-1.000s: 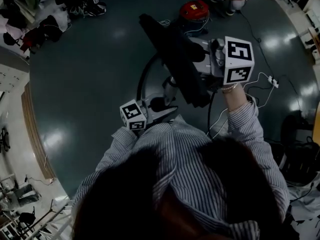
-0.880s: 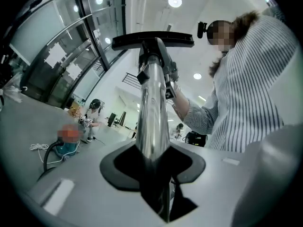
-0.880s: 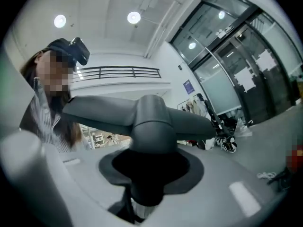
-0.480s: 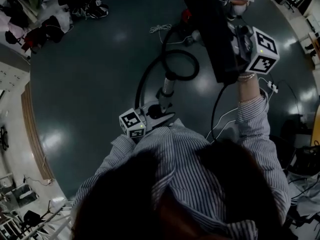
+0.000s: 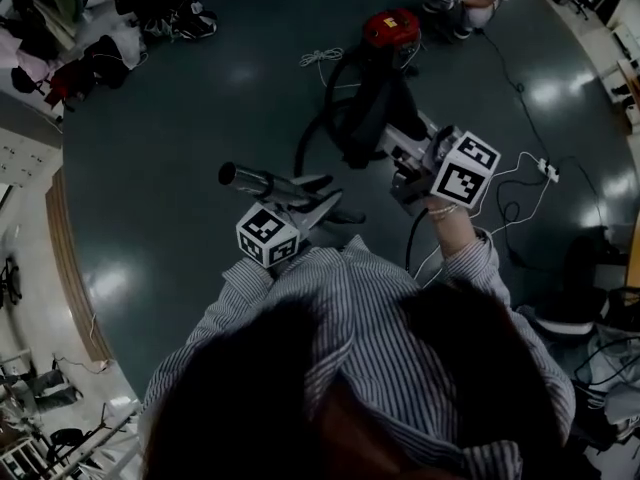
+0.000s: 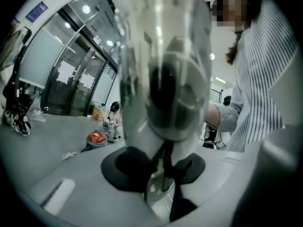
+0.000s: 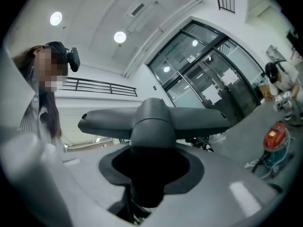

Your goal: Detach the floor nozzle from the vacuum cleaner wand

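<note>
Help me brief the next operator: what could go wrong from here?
The right tool holds the floor nozzle aloft by its neck alone; the wide head could twist and slip. The left tool, jaws just closing on the wand, may lose it if the trailing hose tugs. Loose cables on the floor could trip the person.

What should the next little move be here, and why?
Probably lower the right gripper and set the nozzle down on the floor. The nozzle is clamped in its jaws and already off the wand. The two hang apart in the air and the wand's end is open, so nothing seems left to pull.
</note>
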A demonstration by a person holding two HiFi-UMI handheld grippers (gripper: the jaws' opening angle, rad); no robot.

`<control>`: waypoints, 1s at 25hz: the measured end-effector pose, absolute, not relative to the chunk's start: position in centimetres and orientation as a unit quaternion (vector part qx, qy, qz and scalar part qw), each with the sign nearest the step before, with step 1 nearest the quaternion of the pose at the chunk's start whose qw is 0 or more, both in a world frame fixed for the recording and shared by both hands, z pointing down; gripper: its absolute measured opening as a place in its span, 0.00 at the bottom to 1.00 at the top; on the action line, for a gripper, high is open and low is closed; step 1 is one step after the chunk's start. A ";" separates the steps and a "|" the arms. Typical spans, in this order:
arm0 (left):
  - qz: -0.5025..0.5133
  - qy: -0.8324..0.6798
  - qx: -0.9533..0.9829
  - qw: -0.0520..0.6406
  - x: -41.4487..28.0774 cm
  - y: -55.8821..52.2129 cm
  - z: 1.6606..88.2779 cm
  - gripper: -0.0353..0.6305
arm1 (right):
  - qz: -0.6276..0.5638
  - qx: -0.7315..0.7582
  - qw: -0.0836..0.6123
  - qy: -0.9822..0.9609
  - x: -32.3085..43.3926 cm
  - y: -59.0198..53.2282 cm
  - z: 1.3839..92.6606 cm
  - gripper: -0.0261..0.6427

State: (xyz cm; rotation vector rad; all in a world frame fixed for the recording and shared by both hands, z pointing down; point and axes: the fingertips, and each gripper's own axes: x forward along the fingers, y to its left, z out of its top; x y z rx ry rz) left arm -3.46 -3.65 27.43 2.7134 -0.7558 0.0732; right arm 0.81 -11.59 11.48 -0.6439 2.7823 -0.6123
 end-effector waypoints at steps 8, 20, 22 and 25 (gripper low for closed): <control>0.031 -0.217 0.962 0.165 -0.8 -3.4 28.4 0.25 | -0.297 -0.251 0.151 0.909 2.1 -10.2 17.7 0.24; 0.058 -0.188 0.972 0.133 1.7 -5.3 29.4 0.25 | -0.294 -0.280 0.121 0.906 3.9 -11.9 20.6 0.24; 0.056 -0.181 0.973 0.135 1.9 -4.1 28.9 0.25 | -0.296 -0.283 0.124 0.904 4.1 -10.8 20.1 0.24; 0.056 -0.170 0.975 0.132 2.2 -2.7 28.4 0.25 | -0.300 -0.285 0.128 0.902 4.1 -9.5 19.9 0.24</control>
